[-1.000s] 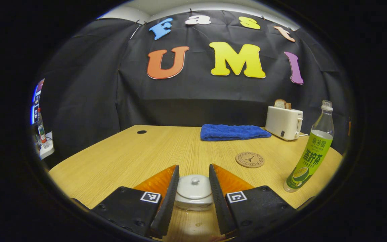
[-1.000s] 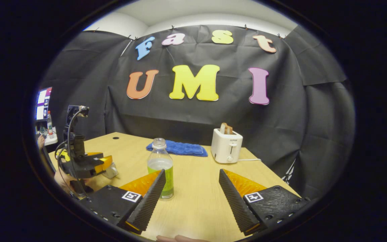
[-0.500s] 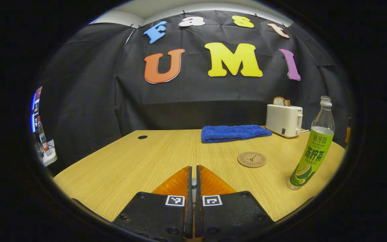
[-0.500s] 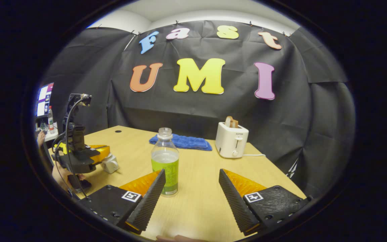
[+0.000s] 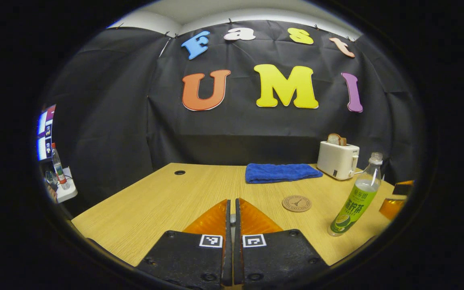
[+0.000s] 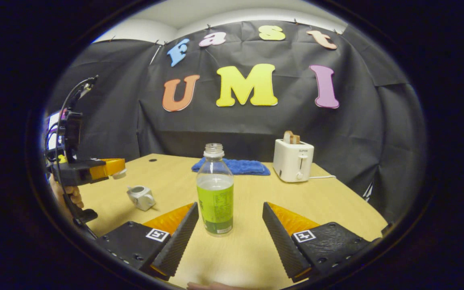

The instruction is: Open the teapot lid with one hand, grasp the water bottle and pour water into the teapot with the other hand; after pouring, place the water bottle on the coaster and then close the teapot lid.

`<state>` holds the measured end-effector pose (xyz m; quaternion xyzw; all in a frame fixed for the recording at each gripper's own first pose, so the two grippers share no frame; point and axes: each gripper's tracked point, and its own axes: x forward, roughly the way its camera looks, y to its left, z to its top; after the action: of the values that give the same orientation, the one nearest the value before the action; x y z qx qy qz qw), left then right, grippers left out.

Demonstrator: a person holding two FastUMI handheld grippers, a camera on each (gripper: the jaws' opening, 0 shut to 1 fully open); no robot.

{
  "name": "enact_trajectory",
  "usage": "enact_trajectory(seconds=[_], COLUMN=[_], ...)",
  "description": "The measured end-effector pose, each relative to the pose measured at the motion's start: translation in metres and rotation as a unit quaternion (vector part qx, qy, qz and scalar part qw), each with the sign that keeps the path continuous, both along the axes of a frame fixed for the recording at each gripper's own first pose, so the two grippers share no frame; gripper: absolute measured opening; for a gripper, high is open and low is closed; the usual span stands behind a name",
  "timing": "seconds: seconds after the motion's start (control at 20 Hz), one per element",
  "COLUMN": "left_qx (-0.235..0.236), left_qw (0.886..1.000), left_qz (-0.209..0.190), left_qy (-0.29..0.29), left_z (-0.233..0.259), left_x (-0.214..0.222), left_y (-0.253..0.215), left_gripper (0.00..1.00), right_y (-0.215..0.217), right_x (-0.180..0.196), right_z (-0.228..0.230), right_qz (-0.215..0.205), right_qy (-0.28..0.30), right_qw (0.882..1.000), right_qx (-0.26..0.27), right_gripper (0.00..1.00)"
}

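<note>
Left tongs (image 5: pixel 232 209) gripping lid (image 6: pixel 118 174), green-labelled bottle (image 6: pixel 215 191)

Left gripper (image 5: pixel 232 209) closed tight, raised; right gripper (image 6: pixel 230 219) wide apart.

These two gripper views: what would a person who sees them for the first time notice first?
Probably the water bottle with the green label, standing upright and uncapped on the wooden table, just ahead of the open right gripper. At the left, the left gripper holds the teapot lid in the air above the small white teapot. A white toaster stands behind.
</note>
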<state>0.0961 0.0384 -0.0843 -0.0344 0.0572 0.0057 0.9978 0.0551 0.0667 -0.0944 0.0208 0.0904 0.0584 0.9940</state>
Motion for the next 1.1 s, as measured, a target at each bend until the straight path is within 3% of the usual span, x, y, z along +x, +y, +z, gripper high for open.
enact_trajectory(seconds=[0.2, 0.35, 0.5, 0.85, 1.0, 1.1], left_qx=[-0.018, -0.01, -0.008, 0.0, 0.0, -0.002], left_qw=[1.0, 1.0, 0.999, 0.999, 0.999, 0.998], left_qz=[0.001, -0.013, -0.035, -0.055, -0.054, -0.059], left_qy=[0.01, 0.015, 0.002, -0.004, -0.005, -0.004], left_z=[0.011, 0.019, 0.031, 0.038, 0.041, 0.04], left_x=[-0.02, -0.035, -0.045, -0.056, -0.057, -0.058], left_y=[0.01, 0.006, -0.005, -0.007, -0.006, -0.005], left_gripper=[0.04, 0.04, 0.04, 0.04, 0.04, 0.04], right_y=[0.015, 0.025, 0.018, 0.037, 0.04, 0.039], right_x=[0.01, 0.022, 0.039, 0.064, 0.074, 0.077], right_z=[0.001, -0.014, -0.023, -0.031, -0.041, -0.039], right_qz=[0.001, -0.001, -0.037, -0.032, -0.034, -0.038], right_qy=[-0.029, -0.023, -0.025, -0.018, 0.005, 0.006], right_qw=[0.999, 1.0, 0.999, 0.999, 0.999, 0.999], right_qx=[0.019, 0.01, -0.014, -0.005, 0.001, 0.009], right_gripper=[0.95, 0.96, 0.97, 0.96, 0.89, 0.79])
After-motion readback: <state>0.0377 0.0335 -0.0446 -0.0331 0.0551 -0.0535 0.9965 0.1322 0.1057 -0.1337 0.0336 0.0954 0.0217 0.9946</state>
